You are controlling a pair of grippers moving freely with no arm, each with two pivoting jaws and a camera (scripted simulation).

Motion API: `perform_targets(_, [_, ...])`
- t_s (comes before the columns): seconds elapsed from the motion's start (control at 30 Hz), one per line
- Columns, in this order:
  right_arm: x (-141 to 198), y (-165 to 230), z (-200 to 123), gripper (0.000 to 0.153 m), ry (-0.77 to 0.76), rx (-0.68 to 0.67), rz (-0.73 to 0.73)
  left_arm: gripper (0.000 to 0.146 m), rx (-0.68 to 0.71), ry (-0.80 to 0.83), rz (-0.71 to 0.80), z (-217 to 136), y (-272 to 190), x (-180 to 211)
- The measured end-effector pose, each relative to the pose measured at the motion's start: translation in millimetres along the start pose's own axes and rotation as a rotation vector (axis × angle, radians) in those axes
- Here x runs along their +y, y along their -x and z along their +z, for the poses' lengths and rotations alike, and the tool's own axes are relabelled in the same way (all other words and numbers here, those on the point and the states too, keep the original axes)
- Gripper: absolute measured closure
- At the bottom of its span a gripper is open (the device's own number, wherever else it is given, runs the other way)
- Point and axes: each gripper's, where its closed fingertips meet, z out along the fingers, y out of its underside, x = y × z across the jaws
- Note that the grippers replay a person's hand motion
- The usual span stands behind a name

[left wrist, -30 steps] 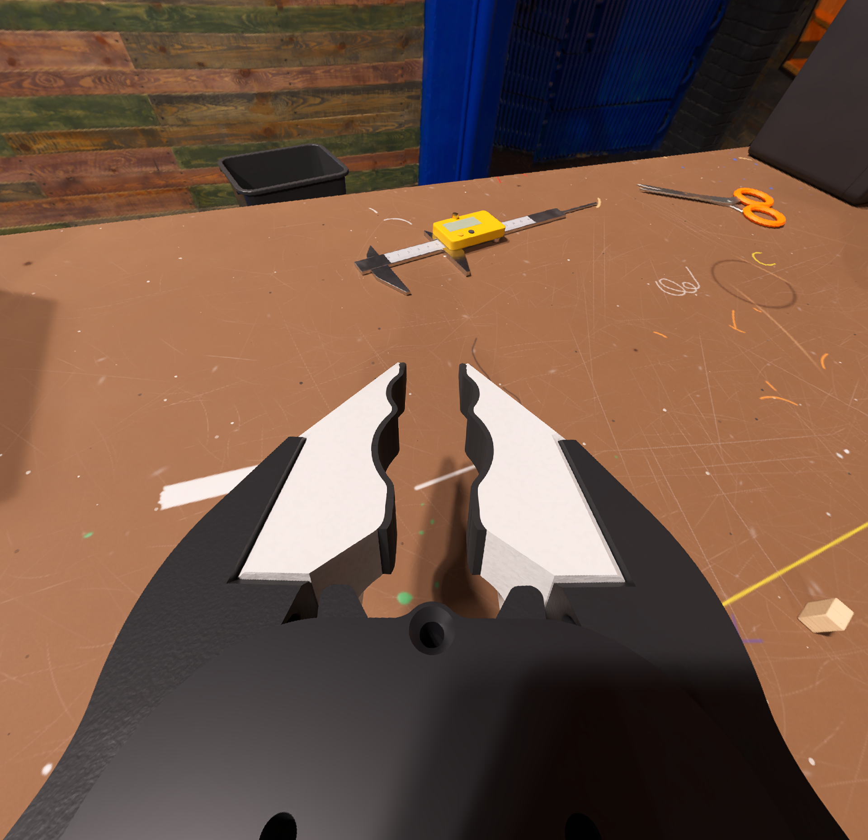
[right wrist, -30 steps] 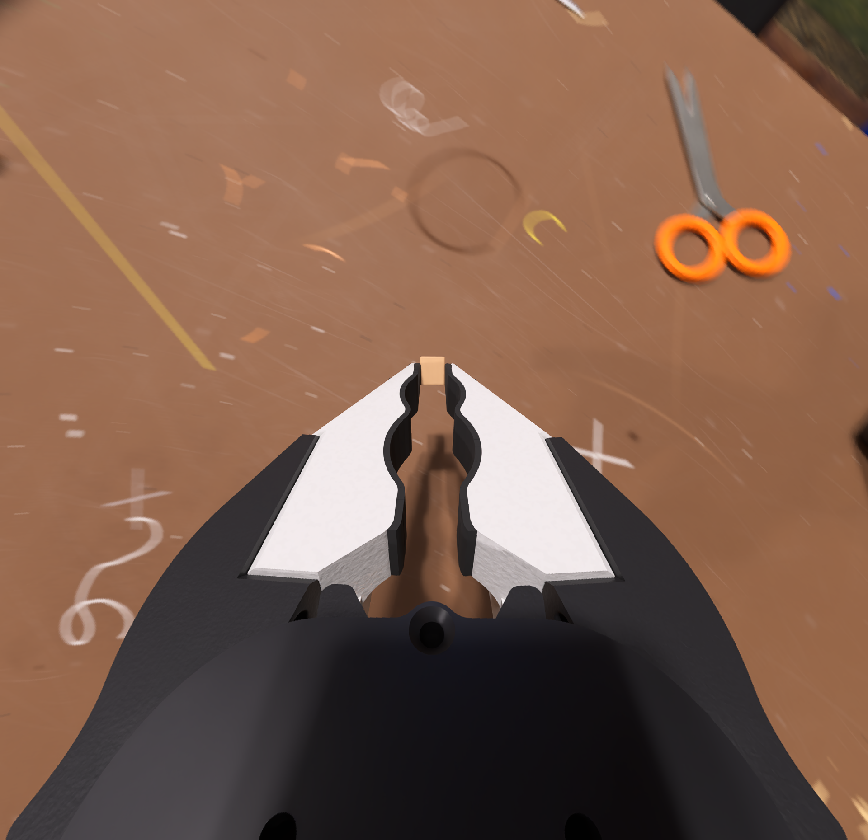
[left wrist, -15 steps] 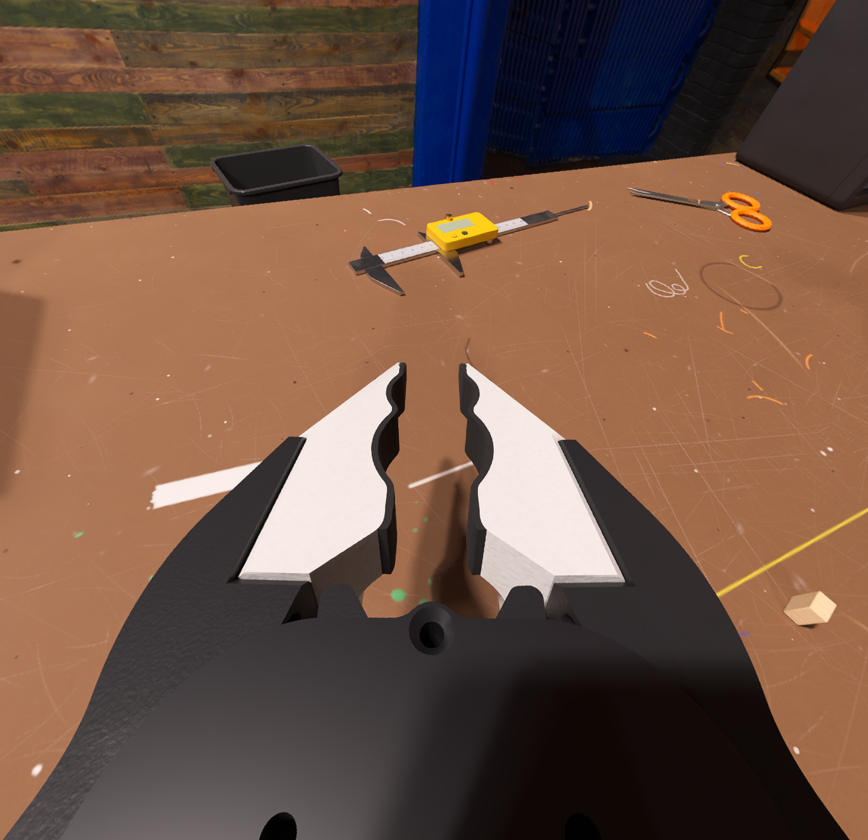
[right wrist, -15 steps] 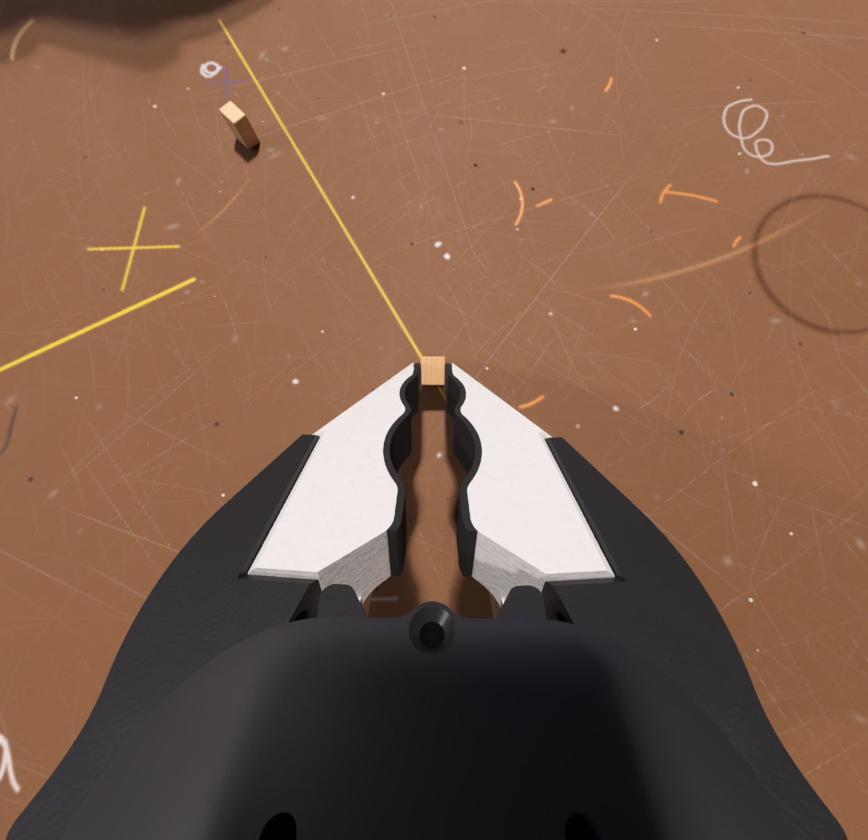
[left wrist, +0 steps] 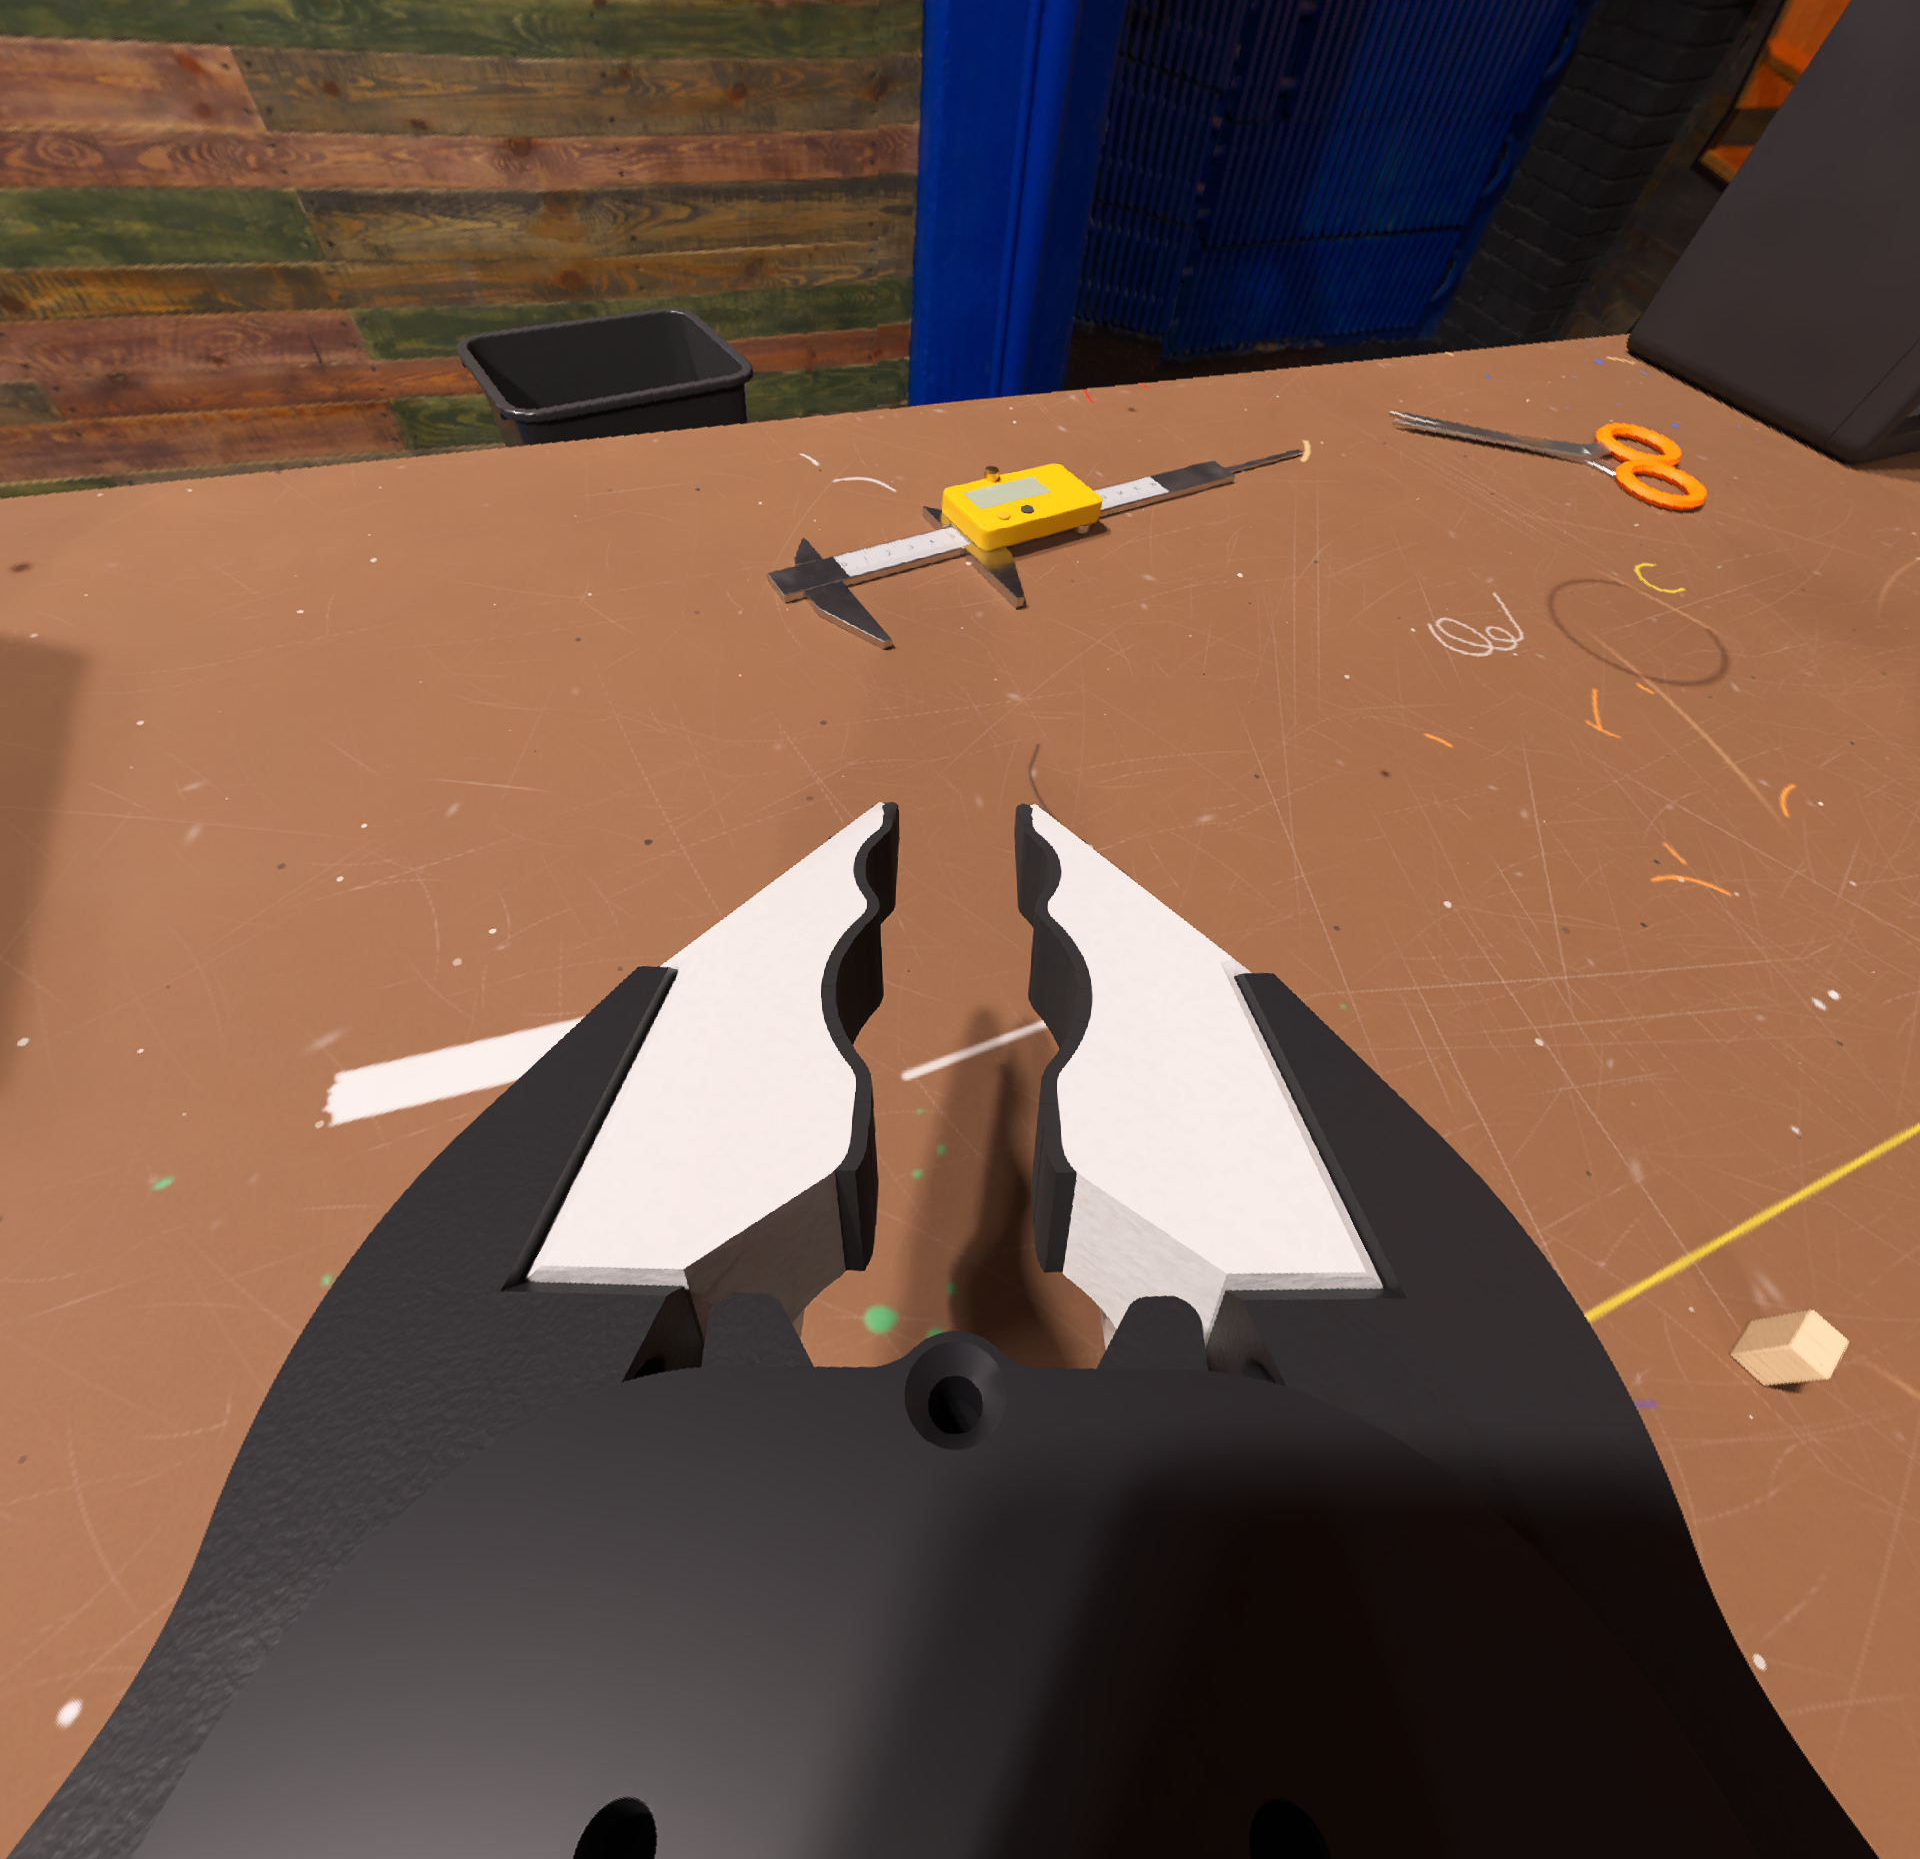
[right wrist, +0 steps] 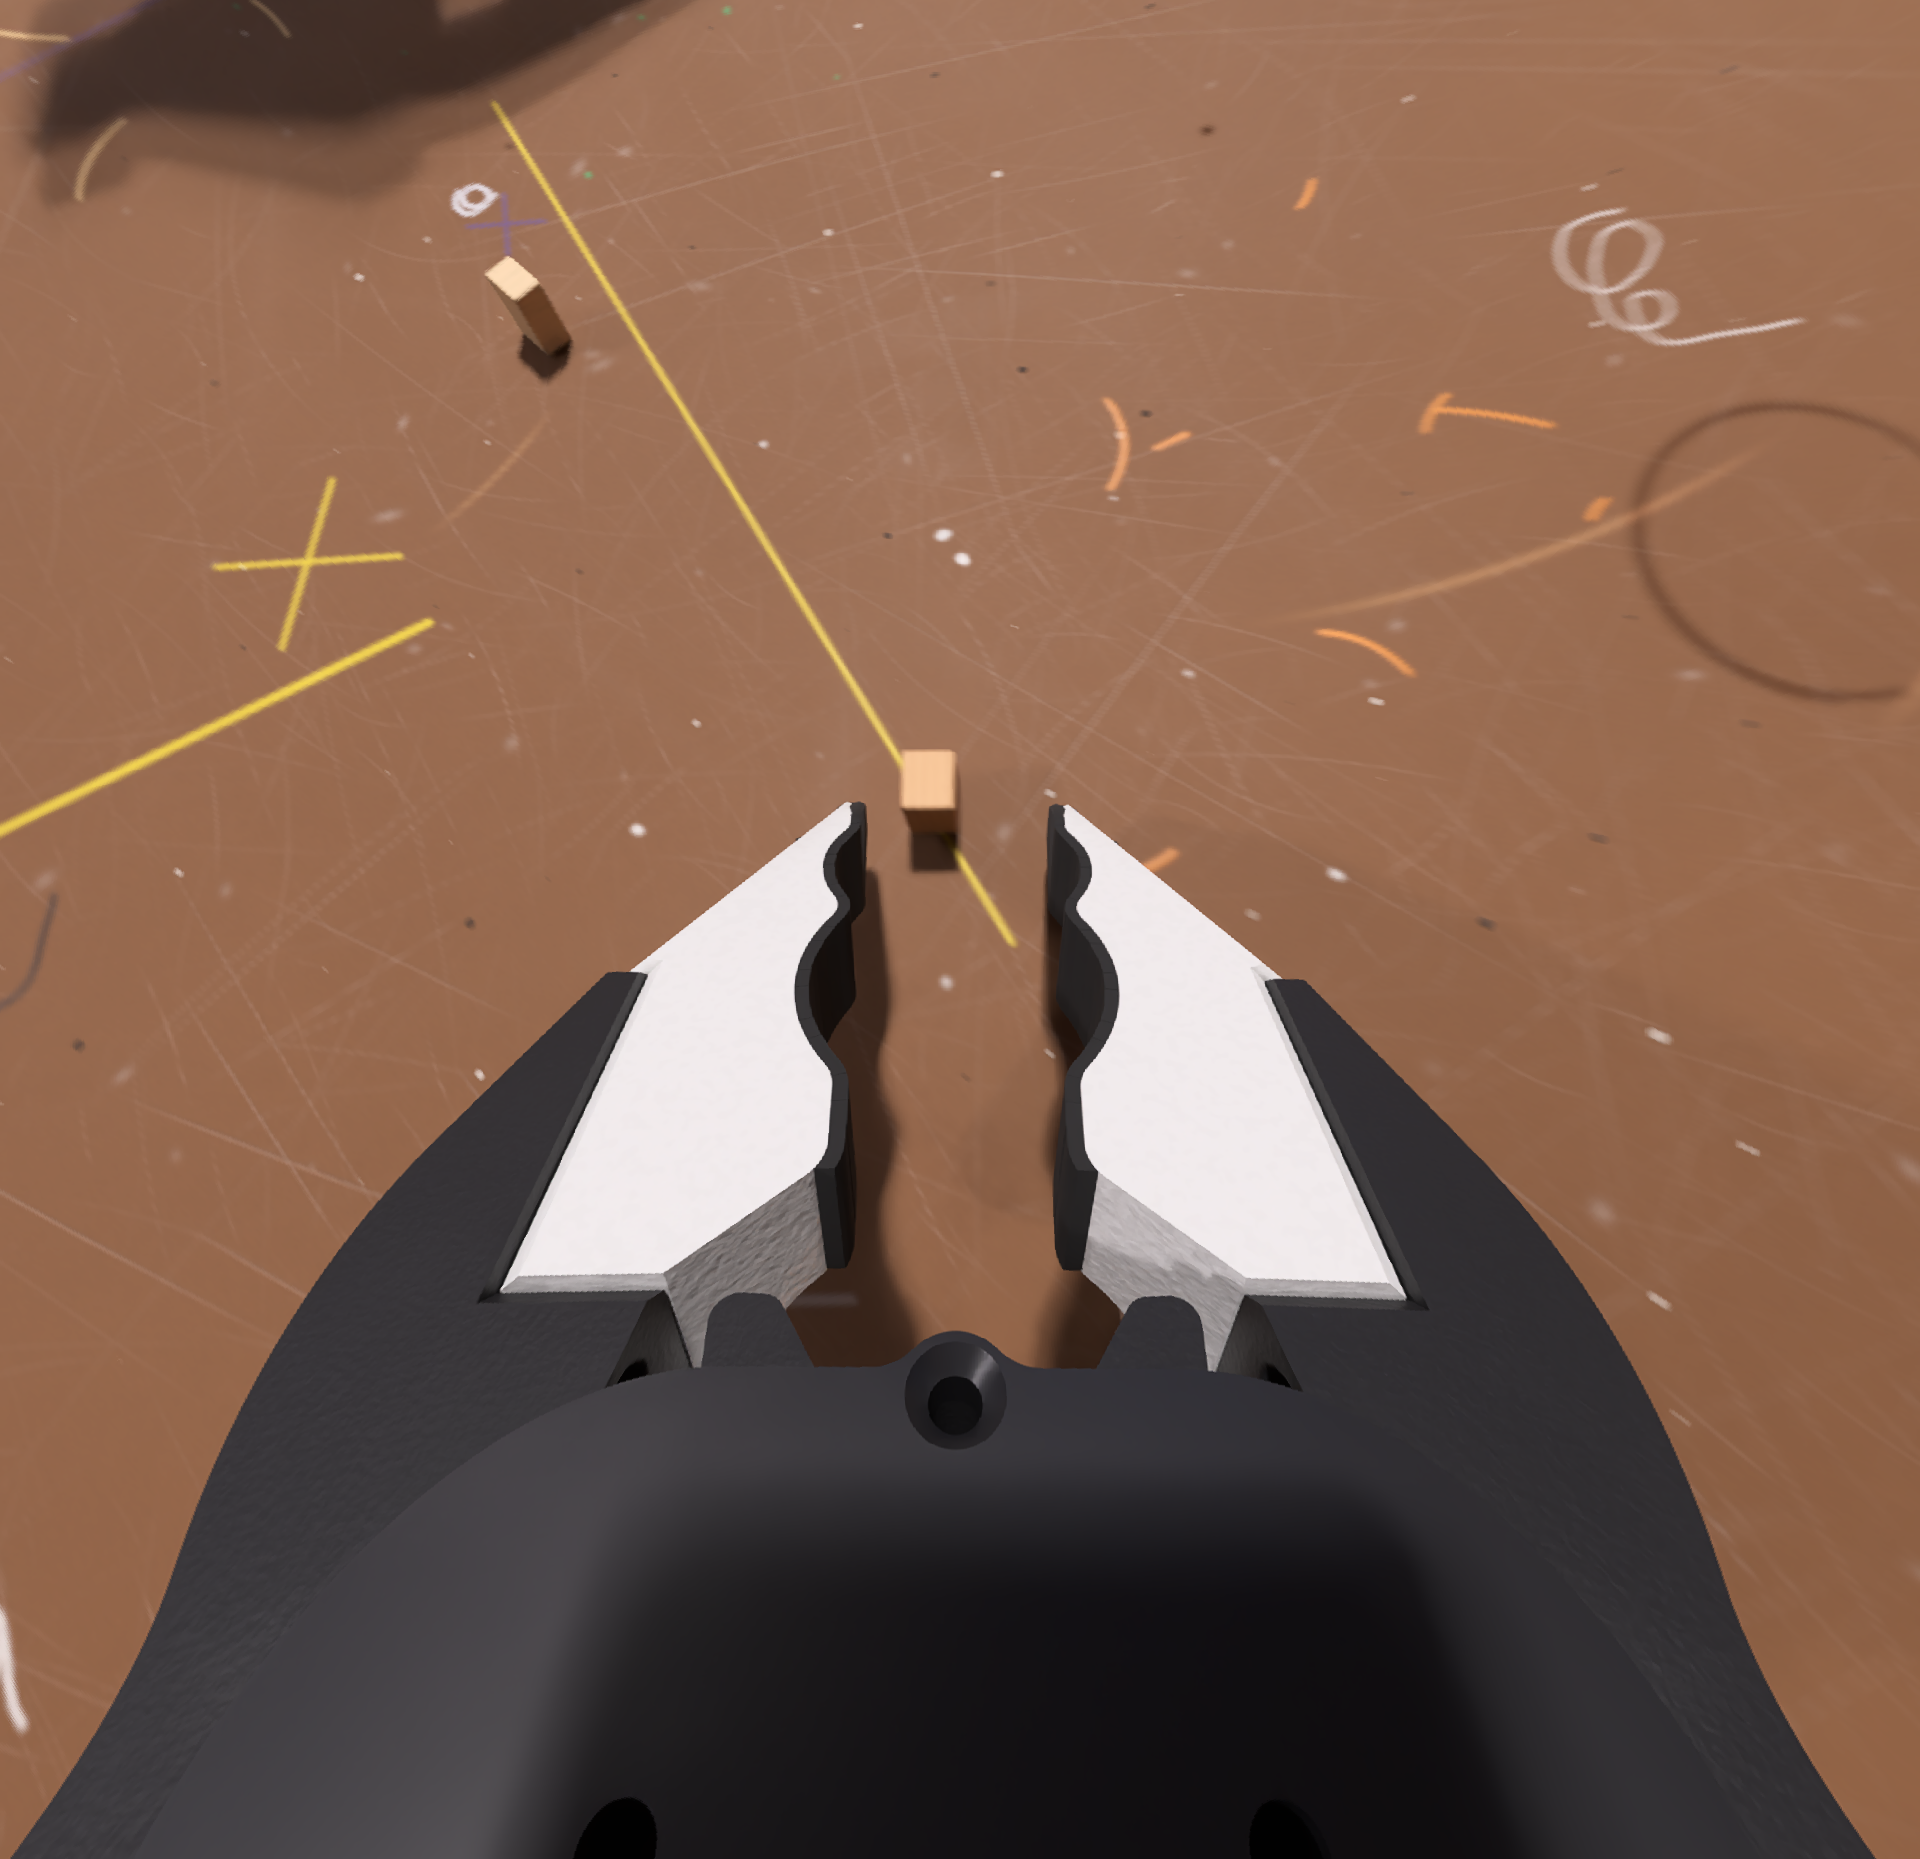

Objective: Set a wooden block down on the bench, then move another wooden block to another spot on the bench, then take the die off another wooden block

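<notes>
In the right wrist view my right gripper (right wrist: pixel 954 810) is open and empty, looking down on the brown bench (right wrist: pixel 1351 874). A small wooden block (right wrist: pixel 928 789) stands on the bench just beyond and between the fingertips, apart from both, on a yellow line. A second wooden block (right wrist: pixel 528 303) stands farther off at the upper left. In the left wrist view my left gripper (left wrist: pixel 956 810) is open and empty above the bench (left wrist: pixel 416 770). One wooden block (left wrist: pixel 1789 1348) lies at its lower right. No die is in view.
A yellow digital caliper (left wrist: pixel 1013 521) lies ahead of the left gripper. Orange-handled scissors (left wrist: pixel 1621 459) lie at the far right by a dark slanted panel (left wrist: pixel 1829 199). A black bin (left wrist: pixel 608 375) stands beyond the bench's far edge. Chalk marks and scratches cover the bench.
My right gripper swung left across the bench holding the wooden block, then opened; the block now stands on the bench. The left gripper drifted back slightly, still open.
</notes>
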Motion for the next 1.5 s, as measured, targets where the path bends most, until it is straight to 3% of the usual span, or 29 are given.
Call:
perform_targets(0.13, [7, -33, -35, 0.114, 0.016, 0.132, -0.028, 0.124, 0.005, 0.006, 0.000, 1, -1, 1])
perform_targets(0.37, [35, -94, -102, 0.108, 0.053, 0.347, 0.092, 0.124, 0.006, 0.009, -0.004, 1, 0, 2])
perform_targets(0.53, [37, -111, -123, 0.105, -0.066, 0.326, 0.226, 0.124, 0.006, 0.013, -0.004, 2, 0, 2])
perform_targets(0.7, [45, -125, -129, 0.111, -0.093, 0.345, 0.297, 0.124, 0.000, 0.017, -0.005, 3, 2, 3])
perform_targets(0.9, [36, -121, -120, 0.123, -0.191, 0.243, 0.344, 0.124, 0.006, 0.012, -0.013, 1, 1, 2])
perform_targets(1.23, [26, -122, -109, 0.121, -0.306, 0.178, 0.430, 0.124, 0.034, 0.024, -0.051, 1, 0, 5])
perform_targets(1.37, [51, -150, -116, 0.123, -0.282, 0.370, 0.520, 0.124, 0.045, 0.039, -0.064, 1, -2, 8])
perform_targets(1.5, [90, -184, -141, 0.110, -0.206, 0.670, 0.583, 0.124, 0.059, 0.063, -0.073, 3, -5, 12])
